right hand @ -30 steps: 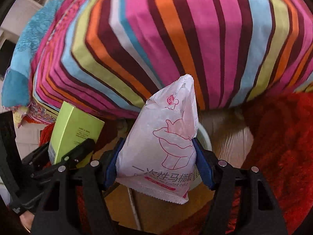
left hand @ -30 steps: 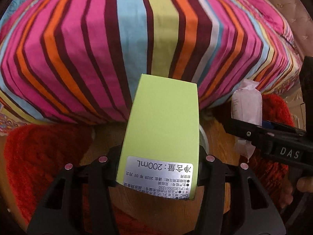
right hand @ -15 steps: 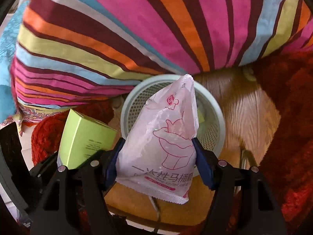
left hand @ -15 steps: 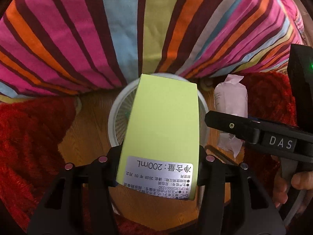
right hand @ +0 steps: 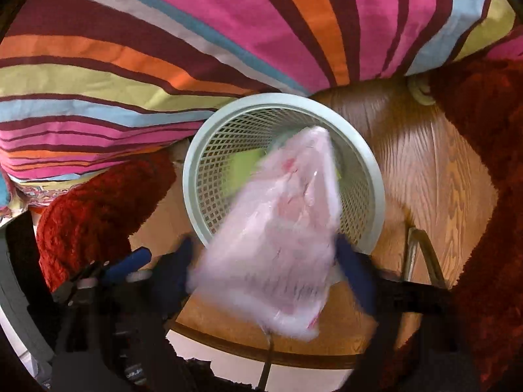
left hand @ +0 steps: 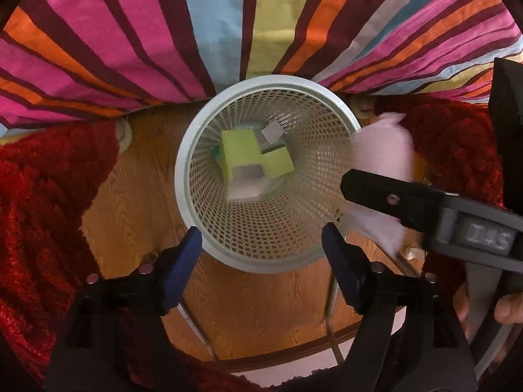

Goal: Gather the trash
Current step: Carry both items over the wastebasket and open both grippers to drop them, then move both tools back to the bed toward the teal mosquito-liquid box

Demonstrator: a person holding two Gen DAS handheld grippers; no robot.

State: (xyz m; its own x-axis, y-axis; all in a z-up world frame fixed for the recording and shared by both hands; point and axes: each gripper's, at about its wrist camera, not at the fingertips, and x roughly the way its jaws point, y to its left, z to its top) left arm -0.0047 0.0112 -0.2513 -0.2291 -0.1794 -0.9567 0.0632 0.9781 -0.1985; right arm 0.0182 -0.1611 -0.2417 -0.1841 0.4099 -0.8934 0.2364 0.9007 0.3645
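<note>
A pale mesh waste basket (left hand: 193, 150) stands on the wooden floor below both grippers. My left gripper (left hand: 261, 245) is open and empty above its near rim. The green box (left hand: 245, 153) lies inside the basket on other trash. In the right wrist view the pink plastic packet (right hand: 278, 245) is blurred, tilted between the spread blue pads of my right gripper (right hand: 271, 268), over the basket's (right hand: 202, 150) rim; whether the pads still touch it is unclear. The packet (left hand: 382, 160) and the right gripper (left hand: 425, 209) also show in the left wrist view.
A striped quilt (left hand: 228, 23) hangs over the bed edge right behind the basket. Red shaggy rugs (left hand: 42, 212) lie left and right of it (right hand: 483, 163). Thin metal legs (left hand: 330, 310) cross the wooden floor (left hand: 137, 196) near me.
My left gripper has opened and the green box has dropped into the basket. My right gripper's pads have spread and the pink packet is tipping, blurred, towards the basket. Both grippers moved over the basket.
</note>
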